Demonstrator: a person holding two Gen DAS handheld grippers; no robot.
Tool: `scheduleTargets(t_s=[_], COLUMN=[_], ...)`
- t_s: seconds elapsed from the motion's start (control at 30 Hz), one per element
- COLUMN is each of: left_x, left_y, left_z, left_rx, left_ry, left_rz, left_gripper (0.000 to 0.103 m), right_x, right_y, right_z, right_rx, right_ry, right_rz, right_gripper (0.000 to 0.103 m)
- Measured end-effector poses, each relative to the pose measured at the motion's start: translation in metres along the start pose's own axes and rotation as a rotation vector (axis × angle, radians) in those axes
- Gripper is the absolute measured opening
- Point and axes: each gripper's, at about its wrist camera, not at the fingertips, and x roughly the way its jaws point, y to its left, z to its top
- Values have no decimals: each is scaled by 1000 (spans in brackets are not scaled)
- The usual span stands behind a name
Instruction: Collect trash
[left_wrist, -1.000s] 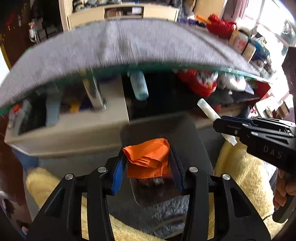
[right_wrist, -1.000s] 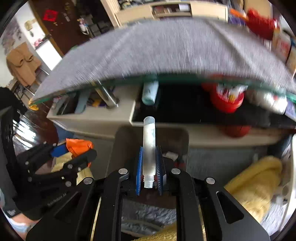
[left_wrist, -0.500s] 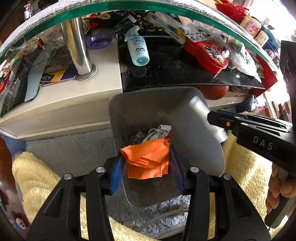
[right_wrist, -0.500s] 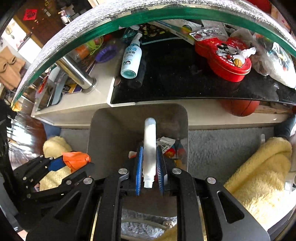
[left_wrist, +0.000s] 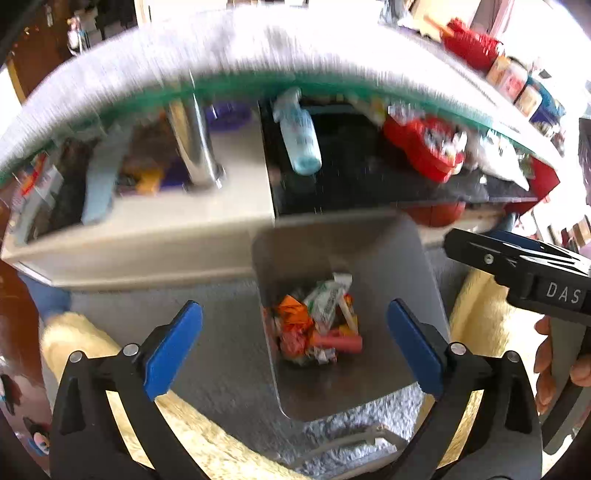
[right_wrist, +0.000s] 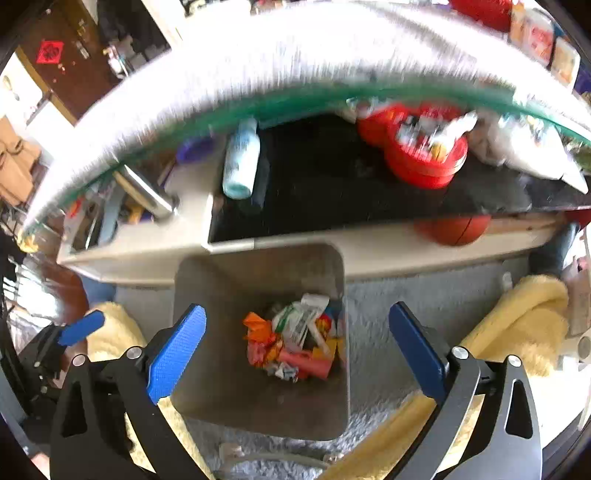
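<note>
Both pairs of tongs hang over a square brushed-metal waste bin (left_wrist: 388, 258) standing on grey carpet (right_wrist: 424, 295) beside pale yellow fleece mats (right_wrist: 532, 314). The left tongs (left_wrist: 293, 350), with blue-padded black fingers, are spread wide and hold nothing; the right tongs (right_wrist: 297, 350) are likewise spread wide and empty. At the bottom of the bin lies a heap of trash: a crumpled orange paper (left_wrist: 293, 314), a white and green printed wrapper (right_wrist: 301, 319) and a pink-red cylinder (left_wrist: 338, 341), touching one another. Just behind the bin runs a low shelf under a green-edged glass counter (right_wrist: 258, 107), carrying a pale blue bottle (left_wrist: 301, 140) lying down and a red tin (right_wrist: 421, 151).
</note>
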Motion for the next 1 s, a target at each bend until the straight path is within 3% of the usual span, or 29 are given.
scheduleTargets(t_s=[0.2,0.33,0.63,0.83,1.0], left_x=[-58,-112,-245,-308,-324], left_y=[6,5,-7,-24,-32], left_z=[33,53,76,79,70], left_rx=[-13,-21,-10,9,-6], left_ry=[-145,-290,-636,-806,-845], left_rz=[48,88,104,159,168], left_gripper=[95,95,95,95,95], right_x=[-63,-122,-253,-305,-326], right_y=[1,10,29,31,38], right_z=[26,40,42,34,17], right_rx=[-16,-34,-71,-55,-64], right_ry=[-189,-357,-741,-857,-918], right_rz=[-55,-144,-190,-185,-227], right_gripper=[100,100,100,100,100])
